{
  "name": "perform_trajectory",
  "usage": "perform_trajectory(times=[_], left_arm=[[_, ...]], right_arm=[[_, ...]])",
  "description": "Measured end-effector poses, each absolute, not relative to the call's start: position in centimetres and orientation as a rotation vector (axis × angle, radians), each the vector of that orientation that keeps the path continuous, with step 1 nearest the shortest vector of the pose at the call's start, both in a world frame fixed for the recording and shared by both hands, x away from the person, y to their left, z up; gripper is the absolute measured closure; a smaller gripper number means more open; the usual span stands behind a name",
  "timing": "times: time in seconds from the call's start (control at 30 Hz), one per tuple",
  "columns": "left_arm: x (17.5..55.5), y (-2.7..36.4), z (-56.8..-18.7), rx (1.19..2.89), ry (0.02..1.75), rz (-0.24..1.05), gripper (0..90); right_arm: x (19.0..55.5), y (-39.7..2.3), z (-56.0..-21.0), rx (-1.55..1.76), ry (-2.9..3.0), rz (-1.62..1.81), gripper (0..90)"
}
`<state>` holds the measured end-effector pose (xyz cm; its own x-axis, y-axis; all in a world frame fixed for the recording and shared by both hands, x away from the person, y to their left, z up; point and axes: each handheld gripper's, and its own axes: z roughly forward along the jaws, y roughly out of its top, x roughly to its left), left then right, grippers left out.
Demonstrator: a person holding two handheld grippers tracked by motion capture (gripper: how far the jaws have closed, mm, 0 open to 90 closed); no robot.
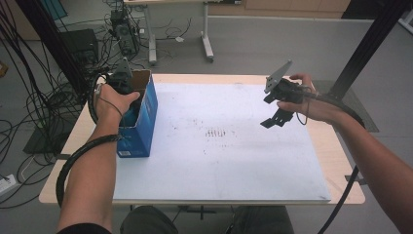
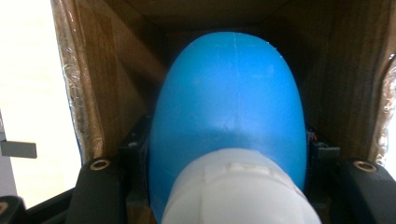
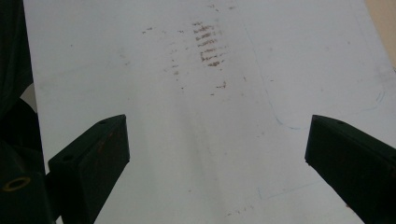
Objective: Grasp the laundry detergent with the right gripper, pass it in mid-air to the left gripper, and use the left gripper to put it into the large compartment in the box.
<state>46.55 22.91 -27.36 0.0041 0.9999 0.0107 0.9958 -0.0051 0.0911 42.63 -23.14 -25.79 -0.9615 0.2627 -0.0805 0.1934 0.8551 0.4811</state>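
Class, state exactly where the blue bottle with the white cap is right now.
The blue bottle sits inside the cardboard box at the table's left edge, clamped by the left gripper, as the left gripper view shows.

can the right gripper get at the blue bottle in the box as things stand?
Probably not. The blue bottle sits down inside the box, clamped in the left gripper, whose hand fills the box's open top. The right gripper hangs open over the white mat, well apart from the box.

Box: blue outside, brown cardboard inside. Bottle: bright blue body, white cap. Worktop: light wood, white mat with brown smudge marks near centre. Jaws black on both grippers.
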Motion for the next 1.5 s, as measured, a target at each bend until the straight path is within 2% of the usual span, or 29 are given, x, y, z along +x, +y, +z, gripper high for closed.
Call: perform_trajectory(times=[1.5], left_arm=[[46.51,22.59,-27.38,2.193,2.175,0.126,36.9]], right_arm=[[42.49,-23.87,-25.21,0.365,2.871,0.721,6.4]])
